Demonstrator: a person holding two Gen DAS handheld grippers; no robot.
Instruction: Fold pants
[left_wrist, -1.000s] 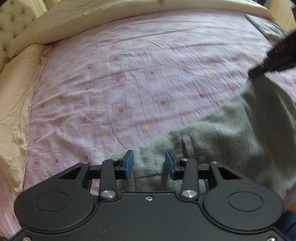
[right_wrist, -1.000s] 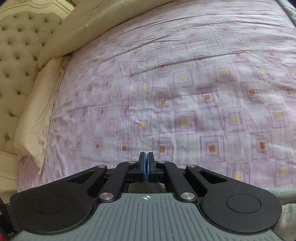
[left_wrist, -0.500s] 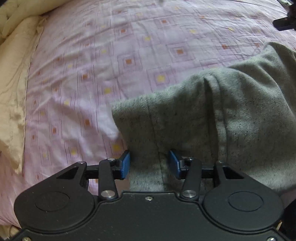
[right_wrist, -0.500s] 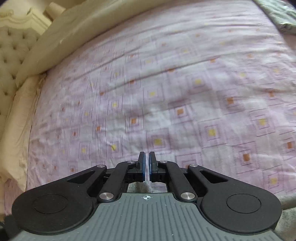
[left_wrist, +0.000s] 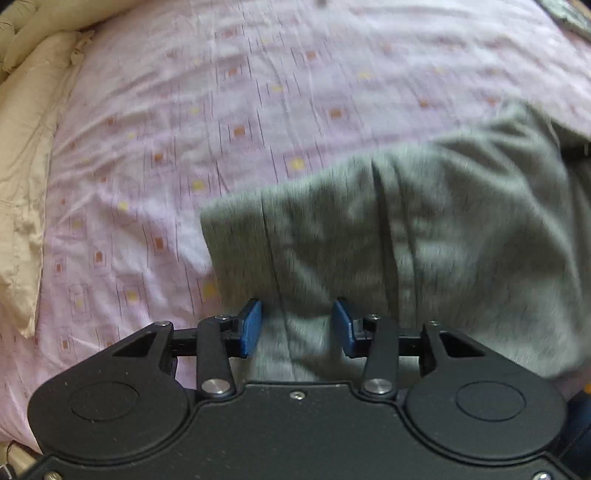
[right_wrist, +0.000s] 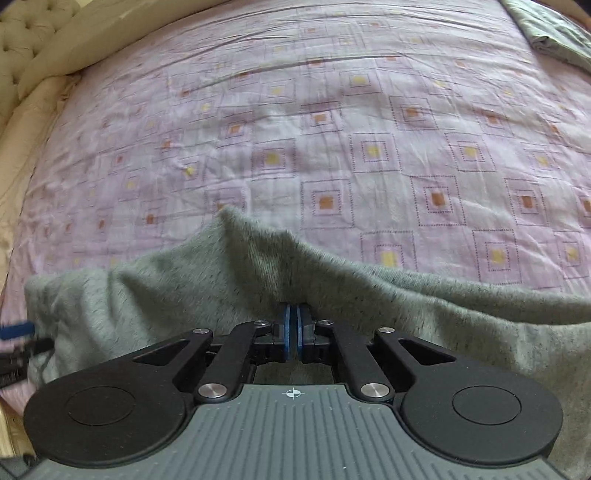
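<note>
**user1:** Grey knit pants (left_wrist: 406, 236) are laid crosswise on the bed, long axis running left to right, hemmed end pointed left. Left gripper (left_wrist: 297, 328) is spread wide, fabric lying between the blue pads (left_wrist: 251, 328), nothing pinched.

**user2:** Same pants (right_wrist: 229, 280) are seen bunched at the right gripper (right_wrist: 294, 328), pads nearly pressed together; whether cloth is clamped can't be told. A pink squared sheet (right_wrist: 332, 129) is spread underneath, cream bedding (left_wrist: 22, 147) and tufted headboard (right_wrist: 26, 29) at left.

Grey heathered knit pants (left_wrist: 388, 236) lie rumpled on the bed, upper edge raised in a ridge (right_wrist: 258, 251).
</note>
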